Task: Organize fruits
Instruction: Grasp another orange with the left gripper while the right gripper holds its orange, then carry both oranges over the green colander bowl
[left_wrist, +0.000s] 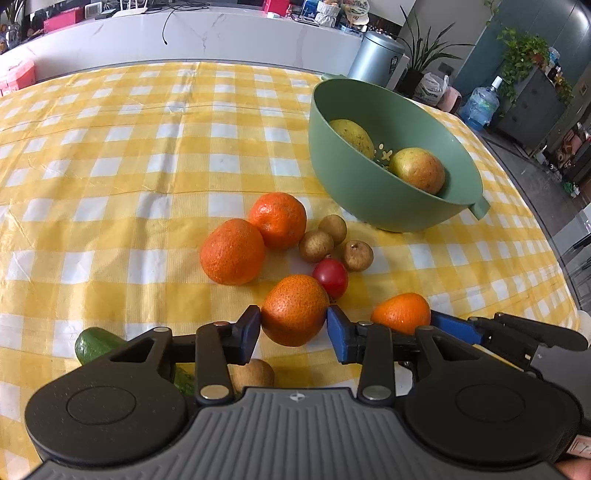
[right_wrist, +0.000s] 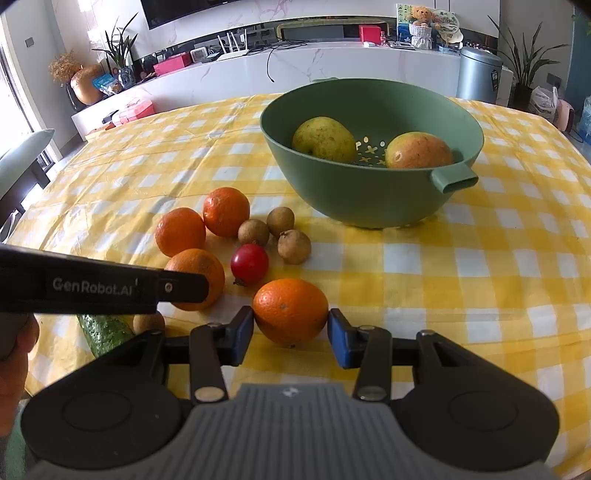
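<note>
Each gripper is shut on an orange on the yellow checked tablecloth. My left gripper (left_wrist: 294, 325) holds an orange (left_wrist: 294, 309) between its blue pads; this orange also shows in the right wrist view (right_wrist: 195, 277), partly behind the left gripper's black arm (right_wrist: 103, 286). My right gripper (right_wrist: 290, 325) holds another orange (right_wrist: 290, 310), which also shows in the left wrist view (left_wrist: 402, 312). A green colander bowl (left_wrist: 391, 199) (right_wrist: 369, 199) with a pear (right_wrist: 324, 139) and a reddish pear (right_wrist: 419, 150) stands behind. Two more oranges (left_wrist: 232, 252) (left_wrist: 277, 220), a red tomato (left_wrist: 330, 277) and three longans (left_wrist: 316, 245) lie between.
A green cucumber (left_wrist: 96, 343) (right_wrist: 105, 332) and another longan (left_wrist: 253, 374) lie near the front left. The table edge (left_wrist: 554, 206) runs on the right, with floor, a water bottle and plants beyond. A white counter stands behind the table.
</note>
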